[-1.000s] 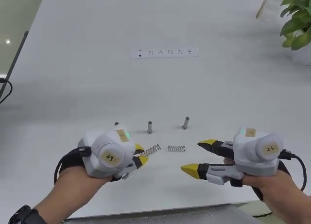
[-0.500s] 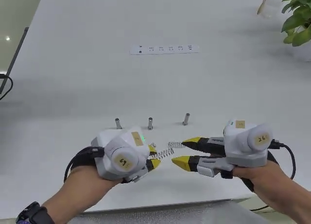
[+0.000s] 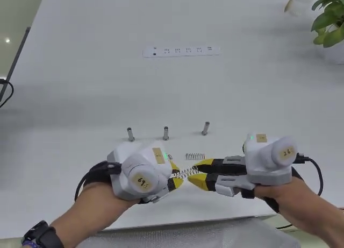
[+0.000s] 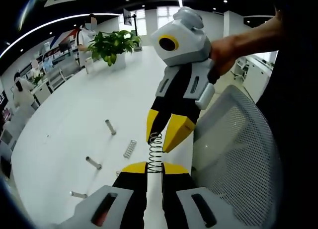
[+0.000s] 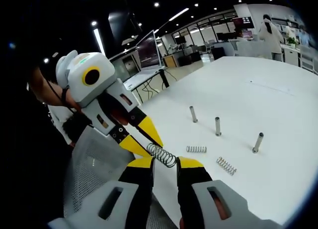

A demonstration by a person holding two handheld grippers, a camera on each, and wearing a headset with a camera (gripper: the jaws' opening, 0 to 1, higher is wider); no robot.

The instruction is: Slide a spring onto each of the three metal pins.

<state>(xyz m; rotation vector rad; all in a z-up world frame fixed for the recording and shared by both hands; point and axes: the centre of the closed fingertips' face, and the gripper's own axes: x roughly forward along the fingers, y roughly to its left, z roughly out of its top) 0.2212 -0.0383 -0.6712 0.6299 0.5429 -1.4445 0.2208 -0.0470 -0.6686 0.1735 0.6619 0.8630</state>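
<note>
Spring (image 3: 185, 173) pinched in left gripper (image 4: 155, 165), right gripper (image 5: 165, 162) jaws narrowed around far end — grip unclear

Head view: left gripper (image 3: 176, 180) at 7 o'clock, jaws aimed toward 3 o'clock. Right gripper (image 3: 198, 172) at 5 o'clock, jaws aimed toward 9 o'clock. The tips sit nose to nose, just beside each other.

Left jaws are nipped onto one end of a spring (image 3: 186, 172). Right jaws stand a little apart, straddling its other end.

Left hand (image 3: 99, 197) and right hand (image 3: 293, 193) wrap the gripper bodies from behind. Left forearm (image 3: 70, 226) enters from 7 o'clock, right forearm (image 3: 322, 221) from 5 o'clock.
</note>
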